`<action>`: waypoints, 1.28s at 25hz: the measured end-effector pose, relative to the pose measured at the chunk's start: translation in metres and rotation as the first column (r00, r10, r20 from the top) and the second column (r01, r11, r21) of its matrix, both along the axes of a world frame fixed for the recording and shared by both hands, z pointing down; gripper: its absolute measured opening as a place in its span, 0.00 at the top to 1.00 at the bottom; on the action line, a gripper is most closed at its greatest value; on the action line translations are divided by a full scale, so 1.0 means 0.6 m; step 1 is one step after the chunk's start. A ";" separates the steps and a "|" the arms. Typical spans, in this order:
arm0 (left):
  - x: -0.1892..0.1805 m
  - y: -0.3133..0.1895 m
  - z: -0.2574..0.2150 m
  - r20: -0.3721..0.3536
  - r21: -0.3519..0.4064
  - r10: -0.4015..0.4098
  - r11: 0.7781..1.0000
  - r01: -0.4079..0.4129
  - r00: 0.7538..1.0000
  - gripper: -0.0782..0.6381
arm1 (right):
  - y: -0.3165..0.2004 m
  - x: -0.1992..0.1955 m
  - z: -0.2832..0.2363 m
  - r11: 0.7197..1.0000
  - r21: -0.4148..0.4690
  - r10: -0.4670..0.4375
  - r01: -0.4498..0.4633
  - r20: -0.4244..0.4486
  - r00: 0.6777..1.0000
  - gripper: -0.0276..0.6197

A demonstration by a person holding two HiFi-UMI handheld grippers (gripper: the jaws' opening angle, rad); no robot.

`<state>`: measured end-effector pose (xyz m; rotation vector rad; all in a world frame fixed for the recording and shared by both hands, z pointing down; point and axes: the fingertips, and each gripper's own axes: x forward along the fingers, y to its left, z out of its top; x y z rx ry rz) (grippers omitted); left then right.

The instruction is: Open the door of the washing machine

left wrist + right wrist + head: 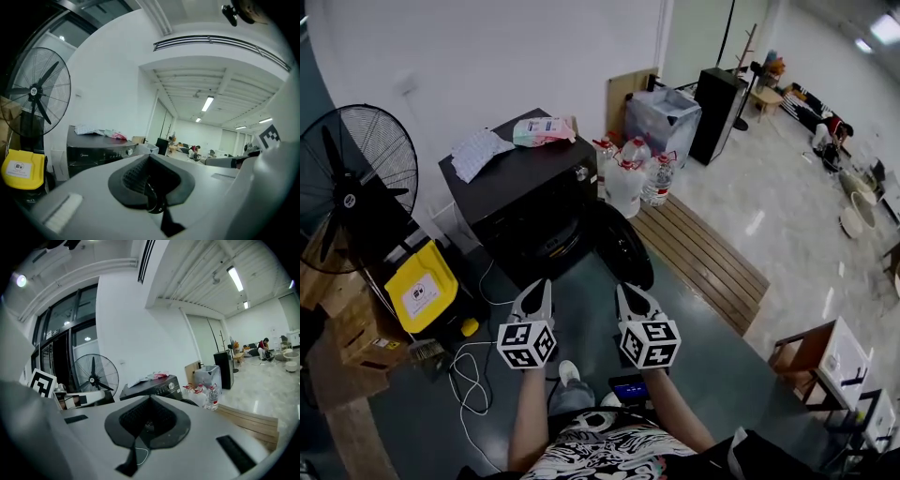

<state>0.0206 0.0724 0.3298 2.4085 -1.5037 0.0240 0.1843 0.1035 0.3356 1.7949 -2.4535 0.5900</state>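
Note:
The black front-loading washing machine (525, 192) stands against the white wall. Its round dark door (623, 246) hangs swung out to the right of the drum opening (551, 246). My left gripper (535, 294) and right gripper (632, 298) are side by side in front of the machine, apart from it, both shut and holding nothing. In the left gripper view the shut left gripper (150, 157) points over the machine's (96, 147) top. In the right gripper view the shut right gripper (150, 399) has the machine (152, 386) just beyond it.
A white cloth (478, 150) and a pink packet (542, 129) lie on the machine. A standing fan (352, 187) and a yellow container (420, 286) are at the left, with cables (469, 375) on the floor. Water bottles (633, 173) and a wooden slatted platform (703, 258) are at the right.

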 end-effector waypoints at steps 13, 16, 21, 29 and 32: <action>0.002 0.024 0.012 0.039 0.007 -0.003 1.000 0.002 0.999 0.89 | 0.019 -0.002 0.013 1.000 -0.001 -0.003 0.003 -0.009 1.000 0.95; 0.002 0.025 0.011 0.034 0.004 0.001 1.000 -0.001 0.999 0.89 | 0.024 -0.002 0.017 1.000 -0.011 0.000 0.000 -0.014 1.000 0.95; -0.004 0.024 0.009 0.027 0.001 0.000 1.000 0.000 1.000 0.89 | 0.026 -0.005 0.016 1.000 -0.015 0.004 -0.005 -0.015 1.000 0.95; -0.009 0.025 0.011 0.023 -0.001 0.002 1.000 -0.002 1.000 0.89 | 0.029 -0.014 0.018 1.000 -0.016 0.001 -0.001 -0.017 1.000 0.95; -0.013 0.027 0.012 0.022 -0.002 0.001 1.000 -0.001 1.000 0.89 | 0.032 -0.020 0.018 1.000 -0.013 -0.006 0.006 -0.023 1.000 0.95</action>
